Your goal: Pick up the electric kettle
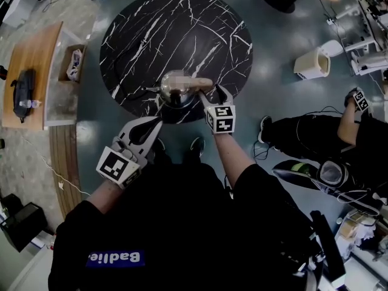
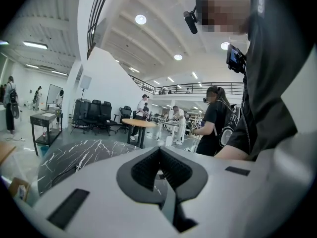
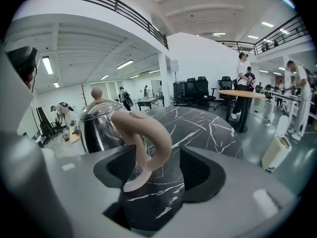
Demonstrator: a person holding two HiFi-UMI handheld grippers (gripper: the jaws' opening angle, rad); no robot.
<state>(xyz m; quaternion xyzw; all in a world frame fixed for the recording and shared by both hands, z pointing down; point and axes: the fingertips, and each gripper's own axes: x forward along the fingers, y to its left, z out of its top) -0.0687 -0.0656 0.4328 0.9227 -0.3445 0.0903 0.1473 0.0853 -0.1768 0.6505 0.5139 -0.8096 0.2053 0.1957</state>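
The steel electric kettle with a beige loop handle stands at the near edge of a round black marble table. My right gripper is open, and its jaws stand on either side of the handle. In the right gripper view the handle hangs between the jaws of that gripper, close to the left one, with the kettle body behind. My left gripper is shut on nothing, off the table's near edge; in the left gripper view this gripper points up over the table.
A black cord runs across the table from the kettle's base. A wooden desk and a cardboard box stand at the left. A white bin and a seated person are at the right.
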